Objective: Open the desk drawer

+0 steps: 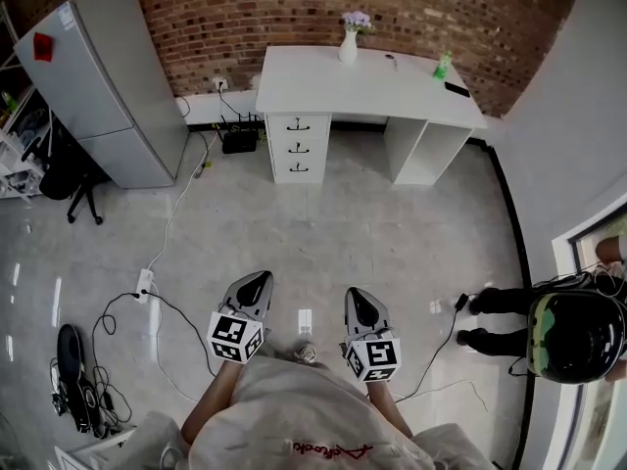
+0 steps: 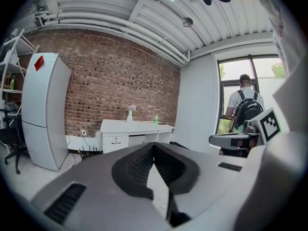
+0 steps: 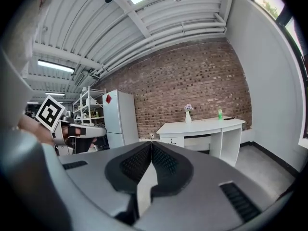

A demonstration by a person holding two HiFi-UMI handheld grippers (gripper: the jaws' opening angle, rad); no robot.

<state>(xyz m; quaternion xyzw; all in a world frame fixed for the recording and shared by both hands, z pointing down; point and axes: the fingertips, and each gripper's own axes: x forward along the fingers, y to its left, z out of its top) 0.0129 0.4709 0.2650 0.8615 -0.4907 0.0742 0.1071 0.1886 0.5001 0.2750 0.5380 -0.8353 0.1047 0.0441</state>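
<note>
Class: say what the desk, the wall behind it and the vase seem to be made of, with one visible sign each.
Desk: probably painted or laminated board; flat, even white faces.
Wall: bare brick; red-brown blocks with pale mortar lines.
Vase: perhaps ceramic; plain white, too small to be sure.

Wearer: pale beige top (image 1: 294, 404), red script print (image 1: 331, 448) across the chest. Left hand-held gripper (image 1: 263, 278) & right hand-held gripper (image 1: 354, 295): grey shells w/ glossy black tops, black ribbed pads (image 2: 137, 166). Each has a white cube (image 1: 235, 336) w/ black square markers at its near end.
</note>
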